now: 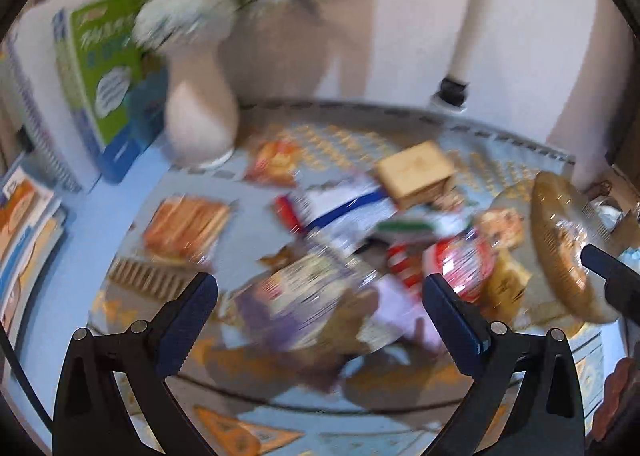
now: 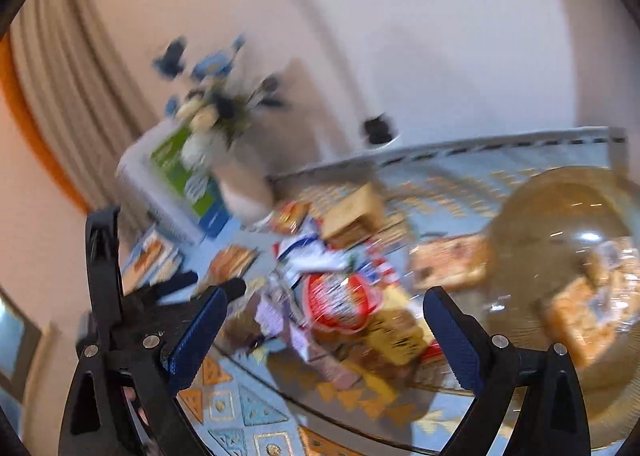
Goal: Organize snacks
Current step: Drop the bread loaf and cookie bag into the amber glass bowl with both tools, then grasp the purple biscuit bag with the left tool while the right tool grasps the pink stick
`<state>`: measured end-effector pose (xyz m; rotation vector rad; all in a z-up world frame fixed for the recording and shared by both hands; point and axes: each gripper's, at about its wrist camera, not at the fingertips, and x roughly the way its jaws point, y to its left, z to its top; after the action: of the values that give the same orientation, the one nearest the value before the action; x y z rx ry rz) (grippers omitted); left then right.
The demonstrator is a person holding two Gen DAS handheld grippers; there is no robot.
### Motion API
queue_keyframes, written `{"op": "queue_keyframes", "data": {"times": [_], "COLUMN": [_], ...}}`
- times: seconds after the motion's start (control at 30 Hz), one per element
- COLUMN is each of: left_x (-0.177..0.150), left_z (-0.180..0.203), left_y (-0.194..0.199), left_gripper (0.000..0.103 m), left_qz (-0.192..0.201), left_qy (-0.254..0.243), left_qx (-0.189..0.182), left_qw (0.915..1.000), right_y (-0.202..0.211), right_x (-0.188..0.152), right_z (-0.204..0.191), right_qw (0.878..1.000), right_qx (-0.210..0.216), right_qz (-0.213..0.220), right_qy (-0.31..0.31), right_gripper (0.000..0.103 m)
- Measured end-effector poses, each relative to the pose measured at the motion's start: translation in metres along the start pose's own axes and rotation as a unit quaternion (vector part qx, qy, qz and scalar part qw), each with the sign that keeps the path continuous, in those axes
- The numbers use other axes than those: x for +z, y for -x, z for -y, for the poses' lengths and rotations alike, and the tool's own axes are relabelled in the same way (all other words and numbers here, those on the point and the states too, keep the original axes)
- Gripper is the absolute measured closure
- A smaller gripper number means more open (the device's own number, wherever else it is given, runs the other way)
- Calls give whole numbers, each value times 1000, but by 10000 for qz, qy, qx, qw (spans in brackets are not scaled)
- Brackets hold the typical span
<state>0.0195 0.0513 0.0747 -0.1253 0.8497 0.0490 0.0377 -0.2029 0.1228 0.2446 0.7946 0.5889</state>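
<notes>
Both tongs, left and right, spread wide and gripping nothing, hover over blurred snack pile mid-tabletop, vase at 10 o'clock.

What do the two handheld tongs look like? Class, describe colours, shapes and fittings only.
Both the left tongs and right tongs have black, triangular cut-out finger frames, silver round pins at the joints, and dark blue ribbed pads on the inner finger faces. A black cable runs beside the left one.

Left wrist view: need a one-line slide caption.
Open left gripper hovering over a blurred pile of snack packets on a patterned tablecloth, white flower vase behind.
</notes>
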Motion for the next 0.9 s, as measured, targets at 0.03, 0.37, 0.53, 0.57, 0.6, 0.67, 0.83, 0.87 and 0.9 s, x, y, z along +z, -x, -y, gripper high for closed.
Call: {"op": "queue_keyframes", "data": {"times": [0.03,0.37,0.53,0.57,0.6,0.67,0.83,0.87,0.9], "left_x": [-6,-30,-38,-40,-40,-43,-45,-45,-46], "left_z": [-8,-15,-6,-7,-5,-1,1,1,1], "left_y": [-4,-36,-63,-66,-65,-64,-62,-62,-61], "left_gripper": [1,1,0,0,0,0,0,0,0], "left_qz": [-78,-442,-268,-269,-283,-304,-311,-311,-312], "left_qy": [-8,-333,-496,-435,-460,-524,-549,-553,-555], "left_qx": [-8,-616,-591,-507,-445,-391,-378,-372,-371], "left_qw": [10000,9966,9967,9974,9975,9974,9973,9973,9973], "right_y": [-10,-90,-113,-116,-118,-118,-115,-116,-117], "right_x": [-5,-46,-58,-63,-68,-69,-63,-63,-64], "right_z": [-5,-28,-25,-24,-24,-22,-5,-7,-9], "right_qw": [9999,9886,9846,9841,9827,9854,9919,9914,9903], "right_qx": [49,-125,-220,-337,-443,-281,16,0,-26], "right_qz": [-78,-929,-976,-848,-811,-851,-844,-856,-898], "right_qy": [95,1177,1430,1527,1604,1446,945,987,1056], "right_gripper": [5,5,13,17,24,50,56,56,56]}}
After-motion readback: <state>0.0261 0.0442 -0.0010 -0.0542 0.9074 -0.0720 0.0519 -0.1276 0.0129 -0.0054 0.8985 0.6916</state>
